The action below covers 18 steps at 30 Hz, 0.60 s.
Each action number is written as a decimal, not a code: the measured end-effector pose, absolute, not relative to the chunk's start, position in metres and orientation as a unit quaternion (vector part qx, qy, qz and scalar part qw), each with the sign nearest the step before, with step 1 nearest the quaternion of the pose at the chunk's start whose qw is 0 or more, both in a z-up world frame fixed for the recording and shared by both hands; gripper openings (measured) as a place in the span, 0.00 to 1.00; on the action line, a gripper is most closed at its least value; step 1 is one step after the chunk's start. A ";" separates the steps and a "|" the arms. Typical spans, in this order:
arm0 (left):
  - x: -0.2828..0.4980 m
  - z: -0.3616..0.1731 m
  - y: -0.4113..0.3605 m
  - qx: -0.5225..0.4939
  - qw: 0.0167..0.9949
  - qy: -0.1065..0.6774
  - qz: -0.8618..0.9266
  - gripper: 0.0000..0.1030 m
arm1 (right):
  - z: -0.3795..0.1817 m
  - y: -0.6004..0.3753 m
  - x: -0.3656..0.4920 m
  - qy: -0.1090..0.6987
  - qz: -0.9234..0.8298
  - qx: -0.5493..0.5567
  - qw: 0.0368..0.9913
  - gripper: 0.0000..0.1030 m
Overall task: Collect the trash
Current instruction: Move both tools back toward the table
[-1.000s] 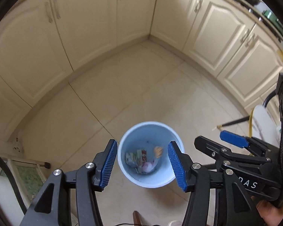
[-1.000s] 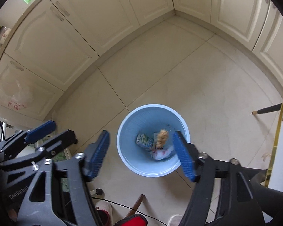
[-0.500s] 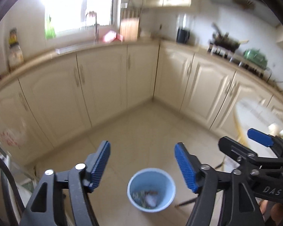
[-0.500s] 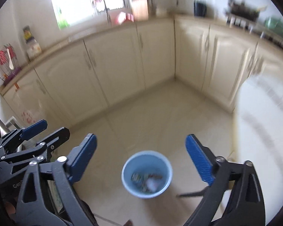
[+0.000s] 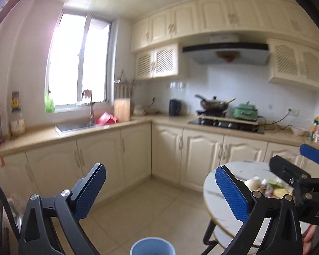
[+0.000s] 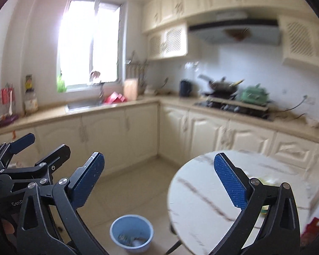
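You had both claws raised and aimed toward the round desk (image 6: 202, 191), I judge to fetch the scraps (image 5: 268, 188) left there; the blue bin (image 6: 131, 232) sat on the floor beside it. Left claw (image 5: 160, 191) and right claw (image 6: 159, 180) had just been opening, now fully spread, nothing between them.

**Kitchen layout, bin low centre**

Bin (image 6: 131, 233) on the floor (image 6: 136, 191), bottom centre, scraps inside. Just right of it, round worktop (image 6: 202, 191) with trash (image 5: 268, 188) on top, lower right. Behind, cabinets wrapping the corner: sink (image 5: 74, 126) under the window (image 5: 78, 63) at left, stove (image 5: 225, 123) beneath the hood (image 5: 225, 52) at right.
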<state>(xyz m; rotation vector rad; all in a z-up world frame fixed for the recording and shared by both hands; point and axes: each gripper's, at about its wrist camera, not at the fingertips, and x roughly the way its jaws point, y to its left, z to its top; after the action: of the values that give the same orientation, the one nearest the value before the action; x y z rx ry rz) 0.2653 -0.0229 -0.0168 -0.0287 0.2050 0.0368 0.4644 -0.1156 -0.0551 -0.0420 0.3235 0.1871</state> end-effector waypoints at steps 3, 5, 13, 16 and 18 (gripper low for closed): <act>0.233 -0.019 -0.035 -0.008 0.997 0.073 0.014 0.99 | -0.035 -0.135 0.434 0.130 0.059 -0.017 0.990 1.00; 0.203 -0.037 -0.030 -0.010 0.998 0.058 0.005 0.99 | -0.026 -0.152 0.417 0.116 0.043 -0.015 0.992 1.00; 0.157 -0.073 -0.019 -0.007 0.999 0.035 -0.033 0.99 | -0.003 -0.194 0.371 0.077 -0.012 0.004 0.997 1.00; 0.162 -0.069 -0.014 -0.002 0.999 0.032 -0.044 0.99 | 0.000 -0.210 0.365 0.070 -0.028 0.008 0.997 1.00; 0.179 -0.065 -0.023 -0.001 0.998 0.035 -0.052 0.99 | -0.001 -0.218 0.366 0.072 -0.039 0.006 0.997 1.00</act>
<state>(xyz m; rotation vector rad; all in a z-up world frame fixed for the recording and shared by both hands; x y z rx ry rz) 0.1789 -0.0226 -0.0648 -0.0025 0.0702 -0.1050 0.3661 -0.2179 -0.0012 0.0125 0.1435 -0.0786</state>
